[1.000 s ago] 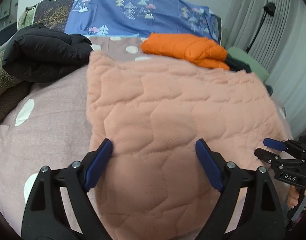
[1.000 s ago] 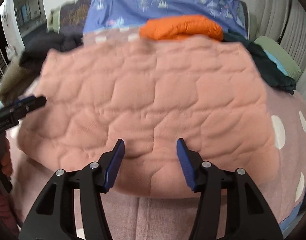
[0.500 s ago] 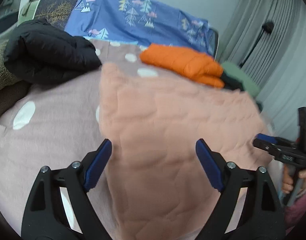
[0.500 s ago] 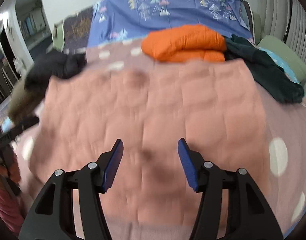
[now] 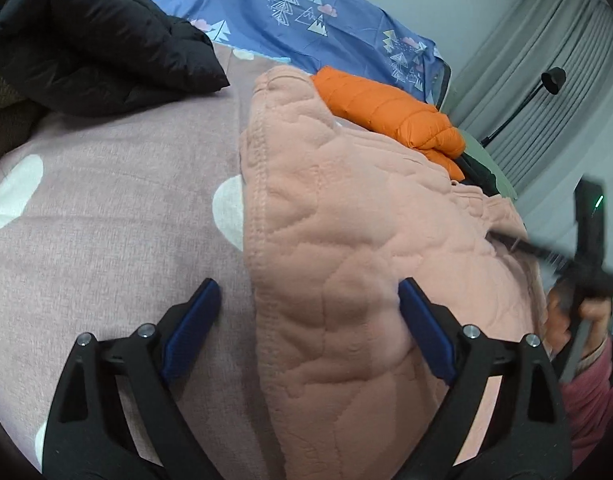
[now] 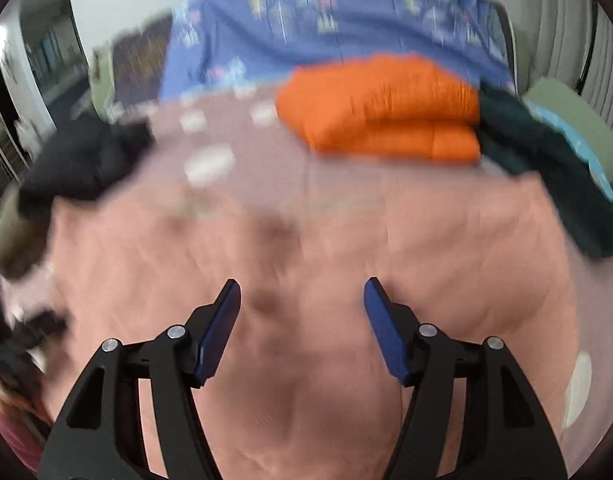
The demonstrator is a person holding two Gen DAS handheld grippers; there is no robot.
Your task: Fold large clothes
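The left gripper [image 5: 306, 312] hangs with jaws spread wide, straddling the stitched edge of the quilted salmon-pink garment [image 5: 346, 240] lying on the dotted mauve bedspread [image 5: 106, 200]. The right gripper [image 6: 300, 312] (its view blurred) is likewise agape above it. Farther off lies a folded orange puffer jacket [image 5: 390, 112].

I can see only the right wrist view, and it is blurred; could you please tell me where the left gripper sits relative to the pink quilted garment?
Observer: The left gripper is open, straddling the pink quilted garment at its stitched left edge.
Operator: What is under its outer finger?
Observer: The spotted bedspread, not the garment.
Operator: Is my right gripper visible there?
Observer: Yes, the right gripper shows blurred over the garment's right side.
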